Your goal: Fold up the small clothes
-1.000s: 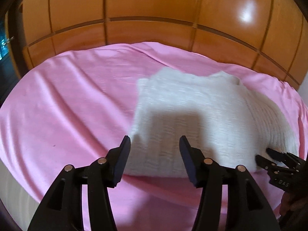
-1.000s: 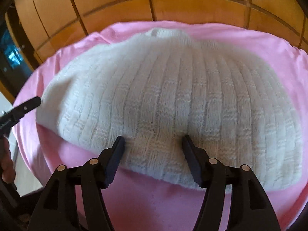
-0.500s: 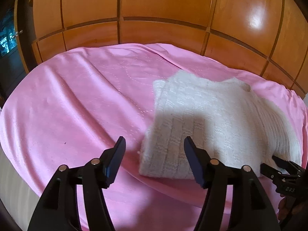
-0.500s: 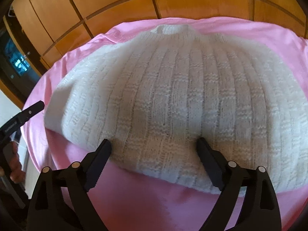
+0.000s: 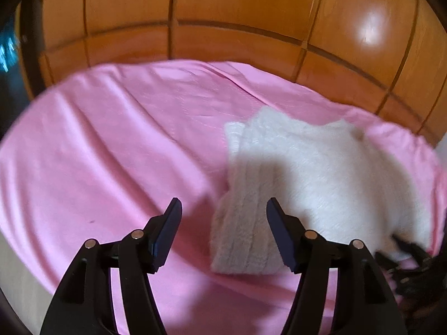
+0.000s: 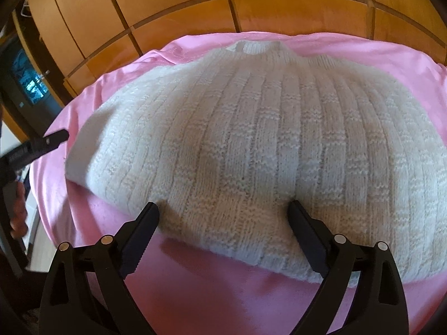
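White knit sweater (image 6: 251, 150), folded, flat on pink sheet (image 5: 111, 145); fills centre of right view, lower right of left view. Left gripper (image 5: 220, 209): jaws apart, having just closed slightly, nothing pinched. Right gripper (image 6: 223, 209): jaws wide, just opened, straddling hem.

A bed (image 5: 106, 145) is covered by a pink sheet (image 6: 377, 55), on which long soft creases are seen running from the upper centre of the left wrist frame toward its lower left. A folded white knitted sweater (image 6: 251, 150) is laid flat directly on the sheet, filling the middle of the right wrist frame, its collar toward the top.
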### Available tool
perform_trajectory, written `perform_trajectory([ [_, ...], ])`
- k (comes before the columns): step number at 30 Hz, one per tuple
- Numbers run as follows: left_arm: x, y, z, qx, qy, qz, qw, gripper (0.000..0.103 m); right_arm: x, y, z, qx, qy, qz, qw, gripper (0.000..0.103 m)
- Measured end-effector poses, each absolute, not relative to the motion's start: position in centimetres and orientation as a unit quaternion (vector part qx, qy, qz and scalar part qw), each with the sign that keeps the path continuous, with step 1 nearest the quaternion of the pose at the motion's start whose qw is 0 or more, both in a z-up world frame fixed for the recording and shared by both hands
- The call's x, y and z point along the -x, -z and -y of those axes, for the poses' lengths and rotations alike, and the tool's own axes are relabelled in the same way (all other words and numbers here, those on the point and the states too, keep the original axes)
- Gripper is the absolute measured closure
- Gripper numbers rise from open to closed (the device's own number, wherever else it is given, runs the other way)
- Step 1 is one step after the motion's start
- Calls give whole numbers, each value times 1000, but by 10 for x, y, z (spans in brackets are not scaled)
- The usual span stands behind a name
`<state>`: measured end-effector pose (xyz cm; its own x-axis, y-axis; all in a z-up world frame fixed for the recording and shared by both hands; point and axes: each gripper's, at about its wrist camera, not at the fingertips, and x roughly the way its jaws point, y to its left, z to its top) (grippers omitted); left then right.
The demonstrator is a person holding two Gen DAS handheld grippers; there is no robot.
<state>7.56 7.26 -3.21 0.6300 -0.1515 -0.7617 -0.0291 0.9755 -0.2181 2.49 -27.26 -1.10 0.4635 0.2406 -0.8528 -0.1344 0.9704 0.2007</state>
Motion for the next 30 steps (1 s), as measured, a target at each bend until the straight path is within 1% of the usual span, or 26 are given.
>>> perform_trajectory([
  [1,-82,32,-77,120,53,-433,892,43,-24,11,273,-53,-109,-505,854,11],
  [3,-103,33,-89,149,84,-447,878,50,-23,11,272,-56,-108,-504,855,11],
  [4,-114,35,-94,163,98,-451,872,56,-22,11,272,-56,-108,-503,856,11],
  [8,-159,49,-102,209,125,-470,848,56,-19,10,270,-58,-106,-500,857,11],
  [13,-196,76,-93,253,140,-499,817,57,-18,9,268,-53,-103,-499,859,11],
  [14,-200,80,-89,257,146,-506,810,71,-18,9,267,-53,-103,-498,859,10],
  [16,-199,80,-75,233,145,-507,817,91,-19,10,266,-52,-103,-498,859,10],
  [17,-193,75,-73,222,134,-492,831,96,-19,10,266,-52,-103,-498,859,10],
  [18,-185,68,-69,206,117,-471,850,97,-20,10,266,-52,-103,-498,859,9],
  [20,-182,71,-67,184,78,-468,861,98,-21,11,264,-51,-104,-498,859,7],
  [22,-184,87,-58,134,43,-480,866,98,-22,12,262,-46,-106,-498,859,5],
  [24,-186,99,-48,107,29,-487,866,96,-23,12,260,-39,-106,-499,859,4],
  [26,-181,89,-40,83,9,-477,875,83,-21,12,260,-36,-107,-497,860,4],
  [27,-175,78,-36,77,-1,-464,882,80,-21,12,260,-37,-107,-496,861,4],
  [30,-158,53,-29,57,-7,-429,901,78,-21,12,259,-33,-105,-496,861,4],
])
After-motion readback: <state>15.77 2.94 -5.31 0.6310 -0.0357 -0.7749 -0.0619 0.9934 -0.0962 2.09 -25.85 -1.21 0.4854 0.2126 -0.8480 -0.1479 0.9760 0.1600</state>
